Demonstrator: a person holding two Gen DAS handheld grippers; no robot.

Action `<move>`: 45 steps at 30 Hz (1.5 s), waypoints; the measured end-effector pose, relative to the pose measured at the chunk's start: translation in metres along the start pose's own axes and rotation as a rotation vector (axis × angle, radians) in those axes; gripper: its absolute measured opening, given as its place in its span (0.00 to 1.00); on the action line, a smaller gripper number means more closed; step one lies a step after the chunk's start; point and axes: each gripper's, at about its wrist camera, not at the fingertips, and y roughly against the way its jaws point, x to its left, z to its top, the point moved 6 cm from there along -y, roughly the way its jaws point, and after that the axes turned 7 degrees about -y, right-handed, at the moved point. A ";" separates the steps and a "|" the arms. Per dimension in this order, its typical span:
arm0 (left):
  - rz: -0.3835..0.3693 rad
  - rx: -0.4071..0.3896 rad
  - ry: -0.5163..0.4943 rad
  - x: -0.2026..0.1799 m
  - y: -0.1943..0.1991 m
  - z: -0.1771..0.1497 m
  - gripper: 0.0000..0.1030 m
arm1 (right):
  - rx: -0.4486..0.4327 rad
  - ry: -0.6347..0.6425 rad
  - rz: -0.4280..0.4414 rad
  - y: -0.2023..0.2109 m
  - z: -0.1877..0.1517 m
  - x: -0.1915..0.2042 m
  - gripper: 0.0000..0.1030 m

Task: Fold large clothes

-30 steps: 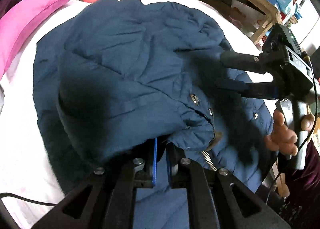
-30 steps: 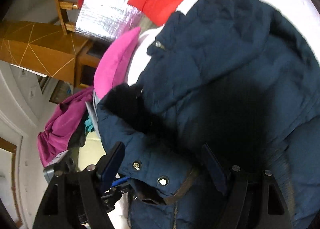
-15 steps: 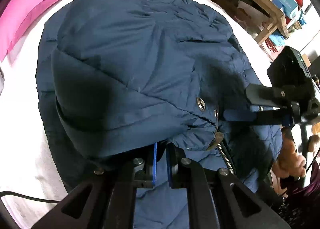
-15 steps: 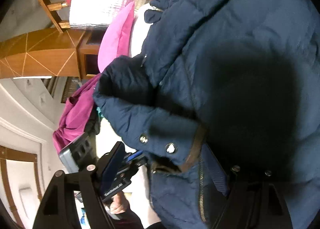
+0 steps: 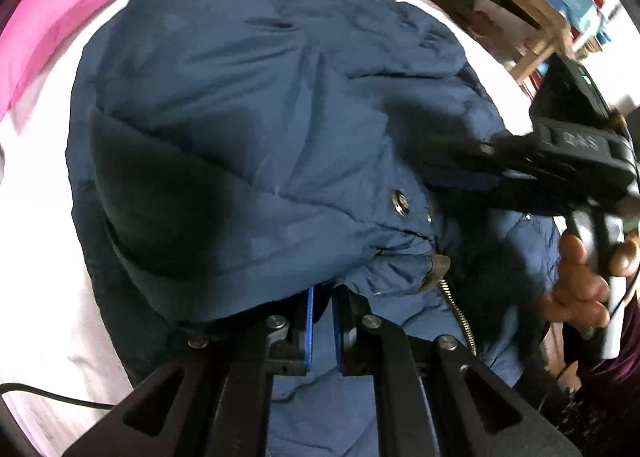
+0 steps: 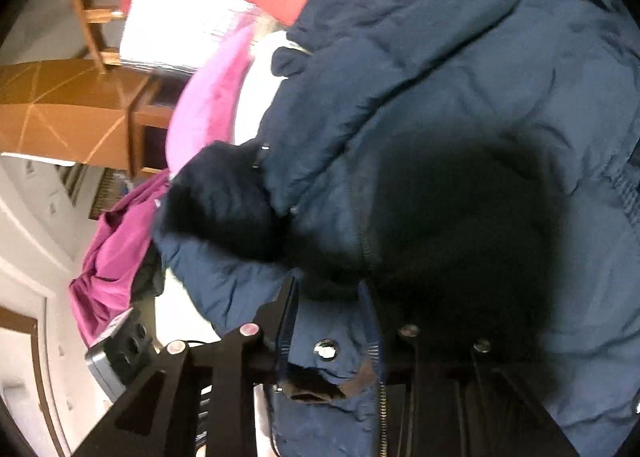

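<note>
Midway, by my read: navy quilted puffer jacket (image 5: 260, 129) half-doubled on the white bed (image 5: 48, 297), left tongs (image 5: 322, 331) narrow on its hem, right tongs (image 6: 330, 341) pinching the snap-button edge; further folds remain.

I'm seeing soft indoor light, and dark shadows are pooling on the navy jacket (image 5: 248, 129) in both wrist views. The white bed sheet (image 5: 48, 317) is glaring, nearly washing out far left in the right view. Motion blur is smearing the pink pillow (image 5: 60, 41), and fisheye bending is curving everything toward black corners.
</note>
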 end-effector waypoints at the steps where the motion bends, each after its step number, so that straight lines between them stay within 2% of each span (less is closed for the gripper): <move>1: -0.012 -0.007 0.008 0.001 0.002 0.000 0.07 | 0.021 -0.016 0.013 0.001 -0.001 -0.003 0.37; 4: -0.011 -0.017 0.008 0.001 0.004 0.001 0.07 | 0.052 -0.058 0.066 0.011 -0.008 -0.009 0.83; 5: -0.006 -0.013 0.006 0.001 0.003 0.001 0.07 | 0.031 -0.052 0.067 0.018 -0.010 -0.010 0.84; 8: -0.006 -0.011 0.010 0.001 0.004 0.003 0.07 | 0.021 -0.020 0.050 0.023 -0.020 -0.010 0.84; 11: -0.022 -0.024 0.016 0.003 0.010 0.005 0.07 | 0.052 -0.018 0.045 0.013 -0.025 -0.011 0.84; 15: -0.078 -0.051 0.025 0.003 0.014 0.008 0.07 | 0.044 -0.015 0.012 -0.004 -0.025 -0.012 0.84; 18: -0.128 -0.066 0.041 0.003 0.014 0.011 0.07 | 0.030 -0.052 0.052 -0.012 -0.020 -0.010 0.83; 19: -0.121 -0.073 0.044 0.003 0.014 0.013 0.07 | 0.017 -0.058 0.075 -0.011 -0.018 -0.008 0.73; 20: -0.107 -0.078 0.051 0.006 0.015 0.014 0.07 | 0.009 -0.062 0.094 -0.010 -0.017 -0.008 0.49; 21: -0.121 -0.077 0.068 0.009 0.014 0.014 0.07 | 0.005 -0.067 0.097 -0.010 -0.016 -0.009 0.40; 23: -0.155 -0.087 0.084 0.009 0.014 0.016 0.07 | -0.009 -0.086 0.118 -0.009 -0.011 -0.012 0.30; 27: -0.147 -0.103 0.050 -0.001 0.016 0.022 0.07 | -0.107 -0.036 0.122 0.010 0.001 0.000 0.26; 29: -0.131 -0.107 0.021 -0.008 0.018 0.025 0.12 | -0.145 0.012 0.102 0.019 0.010 0.011 0.23; 30: -0.132 -0.106 0.009 -0.010 0.019 0.024 0.19 | -0.170 0.044 0.093 0.025 0.015 0.018 0.22; 31: -0.128 -0.100 -0.002 -0.012 0.019 0.024 0.37 | -0.196 0.062 0.088 0.030 0.019 0.024 0.21; 32: -0.109 -0.096 -0.012 -0.012 0.017 0.024 0.48 | -0.229 0.082 0.081 0.037 0.026 0.031 0.20; 33: -0.093 -0.099 -0.016 -0.012 0.017 0.024 0.60 | -0.263 0.100 0.074 0.046 0.032 0.035 0.20; 37: -0.067 -0.101 0.012 0.001 0.019 0.023 0.61 | -0.332 0.115 0.054 0.067 0.061 0.041 0.20; 40: -0.057 -0.121 0.072 0.022 0.028 0.021 0.61 | -0.416 0.138 -0.041 0.085 0.081 0.030 0.22; 42: -0.044 -0.149 0.132 0.041 0.037 0.019 0.62 | -0.429 0.121 -0.095 0.095 0.094 0.013 0.24; 43: -0.032 -0.165 0.176 0.054 0.042 0.018 0.63 | -0.421 0.089 -0.110 0.098 0.099 0.004 0.33; 44: -0.021 -0.176 0.213 0.064 0.045 0.017 0.63 | -0.406 0.034 -0.111 0.102 0.102 -0.008 0.52; 45: -0.002 -0.191 0.264 0.077 0.049 0.016 0.63 | -0.398 -0.014 -0.080 0.107 0.103 -0.018 0.64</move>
